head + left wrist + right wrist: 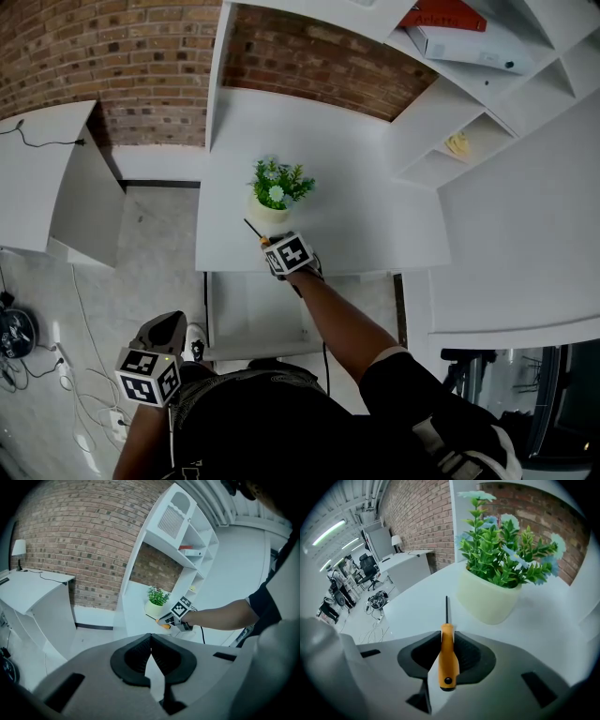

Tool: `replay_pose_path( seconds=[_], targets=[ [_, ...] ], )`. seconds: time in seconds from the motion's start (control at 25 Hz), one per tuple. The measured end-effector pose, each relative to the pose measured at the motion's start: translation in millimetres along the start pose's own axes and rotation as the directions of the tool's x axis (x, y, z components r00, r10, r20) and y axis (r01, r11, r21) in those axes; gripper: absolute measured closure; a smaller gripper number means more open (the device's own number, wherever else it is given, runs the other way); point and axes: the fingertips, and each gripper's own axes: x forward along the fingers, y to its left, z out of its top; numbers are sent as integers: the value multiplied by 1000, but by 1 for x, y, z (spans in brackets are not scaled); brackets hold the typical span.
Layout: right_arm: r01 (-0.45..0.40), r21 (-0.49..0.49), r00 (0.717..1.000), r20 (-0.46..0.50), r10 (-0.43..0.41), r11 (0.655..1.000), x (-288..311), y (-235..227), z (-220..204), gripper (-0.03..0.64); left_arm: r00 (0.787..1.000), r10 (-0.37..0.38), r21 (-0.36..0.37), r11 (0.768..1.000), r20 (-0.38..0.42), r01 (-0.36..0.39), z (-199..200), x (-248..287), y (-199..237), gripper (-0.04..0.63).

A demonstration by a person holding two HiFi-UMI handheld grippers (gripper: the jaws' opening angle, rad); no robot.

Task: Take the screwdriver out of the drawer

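While the head view alone takes in the white desk with shelving [375, 187] and the pulled-out white drawer [244, 314] below its front edge, neither gripper view shows that drawer. The cream pot of green leaves and pale flowers [274, 199] stands on the desktop, and it fills the right gripper view [487, 597] from close by. The left gripper [167, 328] hangs low and well apart from the desk. Its own view shows the black pads meeting at the tips [151, 641] with nothing between them, and beyond them the right gripper [171, 619] at the desk. The right gripper [269, 244] reaches over the desk's front part, just beside the pot. Its jaws [446, 637] stand fairly wide yet clamp the orange-handled screwdriver with a thin black shaft [447, 653] by its handle. The screwdriver is out of the drawer, its shaft pointing across the desktop left of the pot; whether the tip touches the surface cannot be told.
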Motion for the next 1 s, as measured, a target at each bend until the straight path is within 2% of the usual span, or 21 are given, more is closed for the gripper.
replay_pose_path(
  seconds=[0.64,0.84,1.0],
  targets=[
    [16,-56,1000,27,-15,998,-18,-2,-6,500,1000,-7,14,1000,-4,8,3,6,-13,577],
    [18,-45,996,87,-14,999,-40,-2,-7,500,1000,-21,32,999,11,21,10,14,-31,577],
    [-10,-24,986,165,14,1000,-68,3,-9,500,999,-20,42,999,30,18,14,18,-50,577]
  ],
)
